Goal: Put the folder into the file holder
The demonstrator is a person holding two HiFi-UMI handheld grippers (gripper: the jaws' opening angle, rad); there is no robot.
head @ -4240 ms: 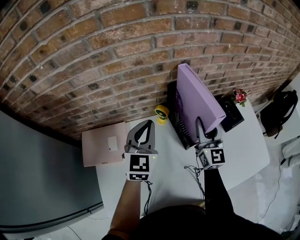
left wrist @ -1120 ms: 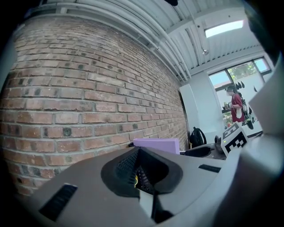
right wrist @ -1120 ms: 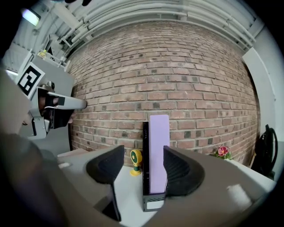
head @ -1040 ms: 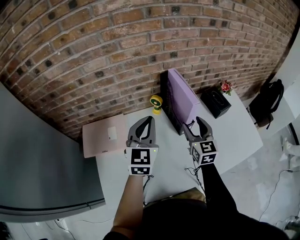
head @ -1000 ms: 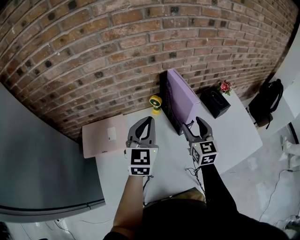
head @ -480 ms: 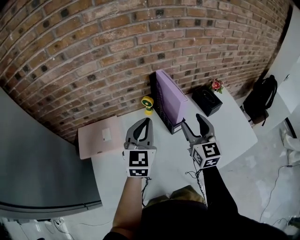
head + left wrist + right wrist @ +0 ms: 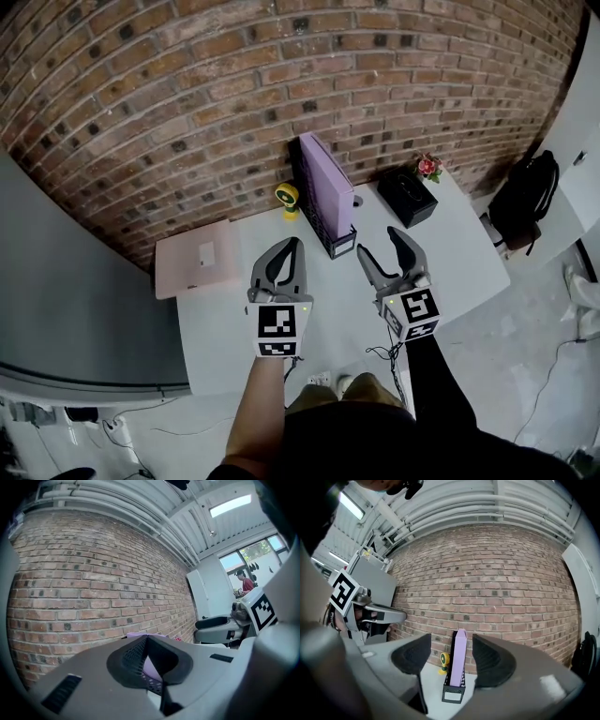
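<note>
The purple folder (image 7: 322,182) stands upright inside the black mesh file holder (image 7: 336,243) on the white table, close to the brick wall. In the right gripper view the purple folder (image 7: 459,663) rises out of the black file holder (image 7: 453,690), straight ahead between the jaws. My right gripper (image 7: 387,249) is open and empty, held just in front of the holder. My left gripper (image 7: 292,250) is shut with nothing in it, to the left of the holder. In the left gripper view the left gripper (image 7: 148,639) hides most of the folder (image 7: 151,667).
A pink laptop (image 7: 194,269) lies at the table's left end. A small yellow fan (image 7: 288,198) stands left of the holder. A black box (image 7: 407,196) and red flowers (image 7: 428,166) sit at the right. A black bag (image 7: 525,192) rests on the floor beyond the table's right edge.
The right gripper let go of the folder, which now stands upright in the holder, and drew back open. The head view pulled away from the table. The left gripper stayed shut.
</note>
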